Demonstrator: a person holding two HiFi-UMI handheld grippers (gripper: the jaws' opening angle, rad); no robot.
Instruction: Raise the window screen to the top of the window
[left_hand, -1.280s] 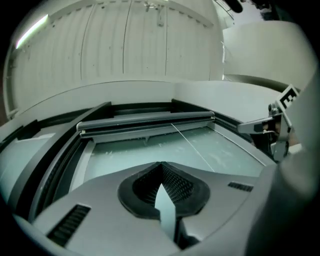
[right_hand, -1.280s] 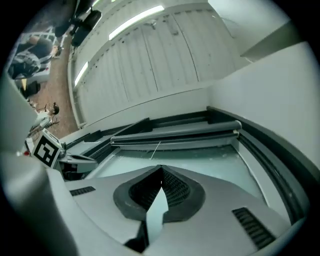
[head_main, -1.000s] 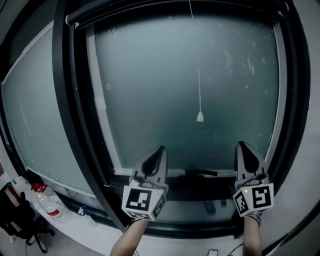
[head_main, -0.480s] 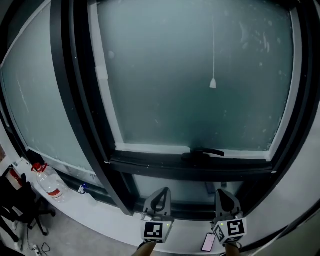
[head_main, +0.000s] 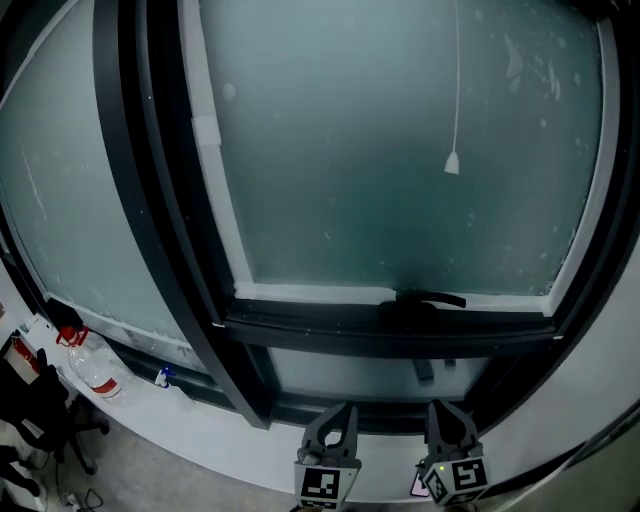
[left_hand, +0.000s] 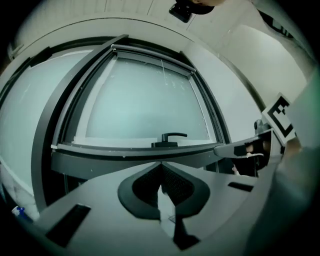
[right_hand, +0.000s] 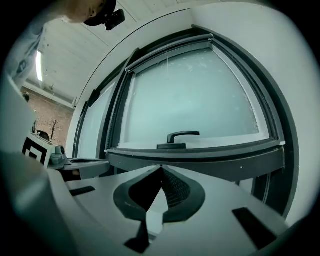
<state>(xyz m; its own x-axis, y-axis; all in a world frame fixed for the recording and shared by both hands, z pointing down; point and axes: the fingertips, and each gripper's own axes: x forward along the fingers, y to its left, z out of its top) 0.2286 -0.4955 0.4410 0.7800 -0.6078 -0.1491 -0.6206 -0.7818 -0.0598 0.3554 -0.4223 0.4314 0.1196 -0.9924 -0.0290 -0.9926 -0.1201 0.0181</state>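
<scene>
Looks finished: window screen (right_hand: 170, 50) apparently rolled into the bar at the window's top, pull cord (head_main: 452, 163) dangling free over bare frosted glass. Left claw (head_main: 341, 410) and right claw (head_main: 447, 408) low beneath the sill, both pinched together, gripping nothing. Seemingly nothing left to raise.

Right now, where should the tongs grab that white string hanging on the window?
Probably just above the white knob at the string's bottom end, coming straight in from the room side. The string hangs loose before the glass, and the wider knob would stop a grip sliding off.
</scene>
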